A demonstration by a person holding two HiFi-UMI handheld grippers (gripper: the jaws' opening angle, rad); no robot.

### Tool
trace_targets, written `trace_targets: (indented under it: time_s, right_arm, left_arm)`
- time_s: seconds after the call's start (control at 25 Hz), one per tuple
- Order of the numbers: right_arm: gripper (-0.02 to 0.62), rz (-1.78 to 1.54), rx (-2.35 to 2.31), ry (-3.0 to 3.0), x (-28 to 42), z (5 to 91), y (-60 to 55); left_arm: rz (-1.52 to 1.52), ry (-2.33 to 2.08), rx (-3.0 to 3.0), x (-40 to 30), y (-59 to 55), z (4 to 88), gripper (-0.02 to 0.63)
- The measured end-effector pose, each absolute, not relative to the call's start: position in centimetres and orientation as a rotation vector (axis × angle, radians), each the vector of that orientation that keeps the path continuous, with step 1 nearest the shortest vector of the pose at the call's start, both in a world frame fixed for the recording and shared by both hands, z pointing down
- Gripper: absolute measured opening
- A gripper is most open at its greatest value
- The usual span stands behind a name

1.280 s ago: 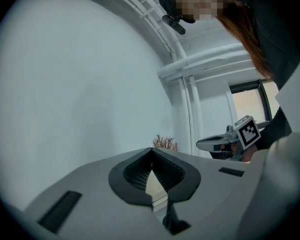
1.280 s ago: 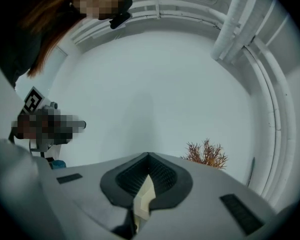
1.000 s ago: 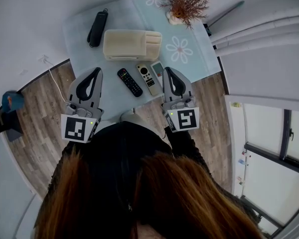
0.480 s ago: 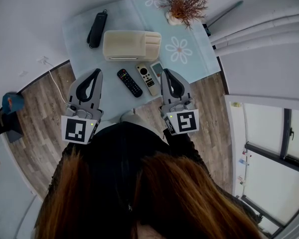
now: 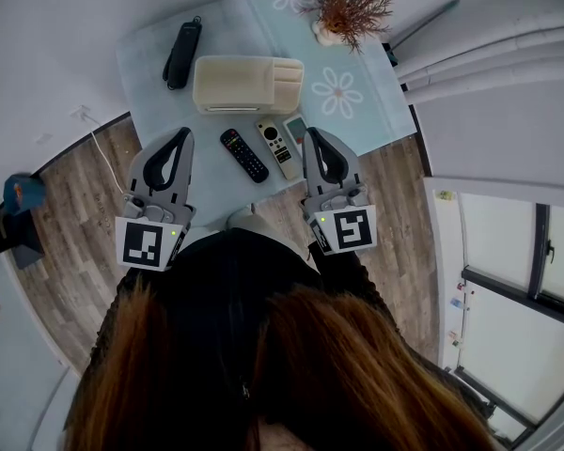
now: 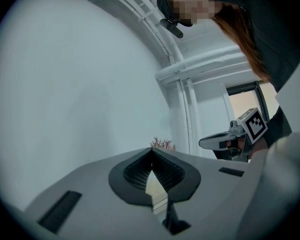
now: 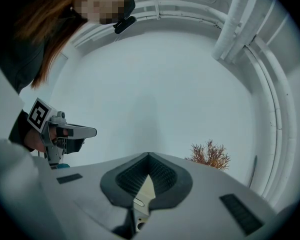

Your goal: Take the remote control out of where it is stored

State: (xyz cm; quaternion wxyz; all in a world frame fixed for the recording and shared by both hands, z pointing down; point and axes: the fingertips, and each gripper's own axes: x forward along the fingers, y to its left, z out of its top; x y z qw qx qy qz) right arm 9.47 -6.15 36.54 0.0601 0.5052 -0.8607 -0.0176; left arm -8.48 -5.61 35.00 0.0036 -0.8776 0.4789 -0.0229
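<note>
A: How do things lie?

B: On the worktop, ahead of both tools, stands the beige holder; the left hand-held gripper and right hand-held gripper are level, jaws closed on nothing; between them, outside the holder, lie the black remote, the beige remote and the grey remote, this last just beside the right tip.

A: Finished, then?

B: It fits that, or more remotes left in the slots; any grasp would need parted jaws; the slots' insides are hidden.
</note>
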Motion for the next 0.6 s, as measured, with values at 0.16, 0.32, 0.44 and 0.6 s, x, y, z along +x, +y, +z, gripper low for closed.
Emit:
trace_targets:
  time_s: [0.16, 0.32, 0.44, 0.6]
  right_arm:
    - [0.014, -0.053, 1.523, -2.607, 9.35, 36.56, -6.09]
    - [0.014, -0.047, 1.522, -2.606, 9.51, 36.65, -6.17]
    - [0.014, -0.051, 1.518, -2.604, 9.6, 36.62, -6.2]
    - [0.014, -0.052, 1.516, -2.601, 9.71, 36.55, -6.21]
  left_arm:
    - [-0.072, 1.496, -2.759, -8.33, -5.65, 35.08, 0.006]
    - [-0.075, 1.492, -2.762, -8.15, -5.79, 35.16, 0.006]
    - [-0.078, 1.494, -2.764, -8.06, -5.84, 35.21, 0.006]
    - [-0.082, 1.493, -2.766, -7.95, -5.82, 35.2, 0.006]
